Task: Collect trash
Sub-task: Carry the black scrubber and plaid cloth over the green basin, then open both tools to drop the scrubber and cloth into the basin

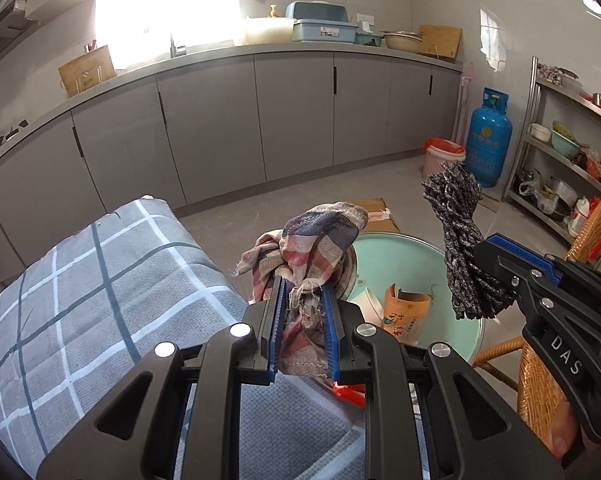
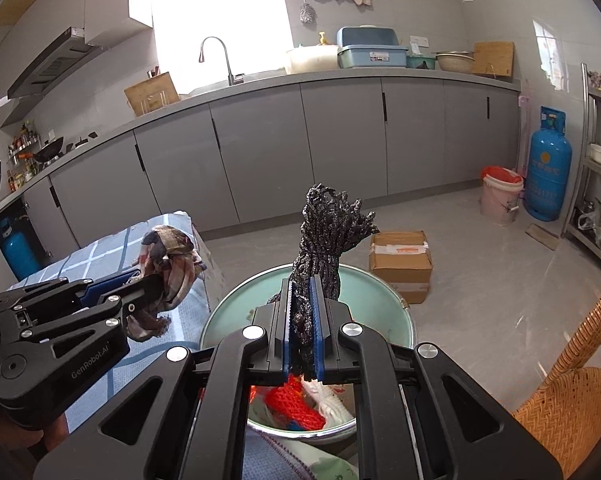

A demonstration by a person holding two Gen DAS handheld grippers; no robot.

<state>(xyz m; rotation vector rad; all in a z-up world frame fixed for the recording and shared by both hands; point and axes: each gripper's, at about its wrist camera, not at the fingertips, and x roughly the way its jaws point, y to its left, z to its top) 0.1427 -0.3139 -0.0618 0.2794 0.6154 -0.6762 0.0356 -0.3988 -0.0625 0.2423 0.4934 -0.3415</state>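
1. Mid-carry stage, by the look of it: two pieces of trash held up over the pale green bin point(image 2: 396, 312), neither dropped yet.
2. Left gripper point(image 1: 303, 300) clamped on a plaid rag point(image 1: 316, 240), which bunches above the blue pads point(image 1: 275, 320) and hangs just beside the bin's near rim, over the edge of the checked grey cushion point(image 1: 100, 280).
3. Right gripper point(image 2: 303, 316) closed on a bundle of dark speckled cord point(image 2: 328, 232), held directly above the bin.
4. Already in the bin: an orange printed paper packet point(image 1: 404, 312), a red knitted scrap point(image 2: 296, 404), white paper.
5. Next move probably calls for shifting the rag further over the opening, then parting each pair of jaws to let the pieces fall; loose threads may snag on the ribbed pads.
6. Readable writing: "DAS" on the right tool's body, "GenRobot.AI" on the left tool's side. Printing on the blue gas cylinder point(image 2: 548, 168) and packet too small to read.
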